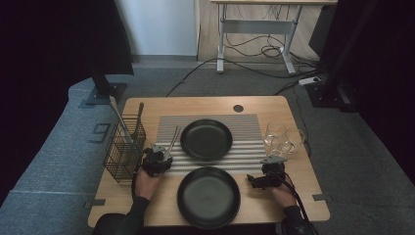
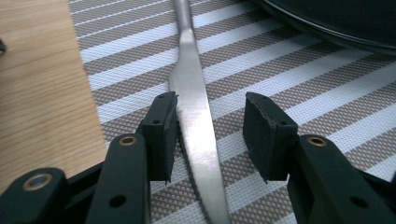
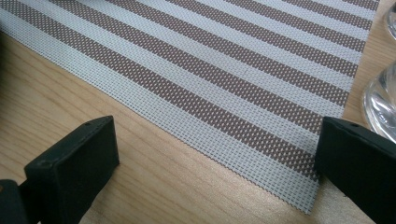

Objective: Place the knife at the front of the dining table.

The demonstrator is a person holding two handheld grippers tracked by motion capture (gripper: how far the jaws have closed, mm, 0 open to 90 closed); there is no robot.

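Observation:
A silver knife [image 2: 194, 93] lies flat on the striped placemat [image 2: 280, 70], its blade running between the jaws of my left gripper [image 2: 210, 107]. The jaws stand apart around the blade: the left pad [image 2: 163, 126] is right beside its edge, the right pad [image 2: 266, 130] is clear of it. From above, the left gripper [image 1: 162, 152] is at the mat's left edge with the knife [image 1: 172, 139] ahead of it. My right gripper [image 3: 217, 128] hangs wide open and holds nothing, over the bare wood by the mat's corner [image 3: 299, 186]. In the high view the right gripper [image 1: 262, 177] rests near the table's right front.
Two black plates sit mid-table, one on the mat [image 1: 206, 139] and one nearer [image 1: 208, 197]. A wire basket [image 1: 122, 147] with utensils stands at the left. Two clear glasses [image 1: 284, 139] stand at the right, close to the right gripper; one glass [image 3: 380, 100] is beside its right jaw.

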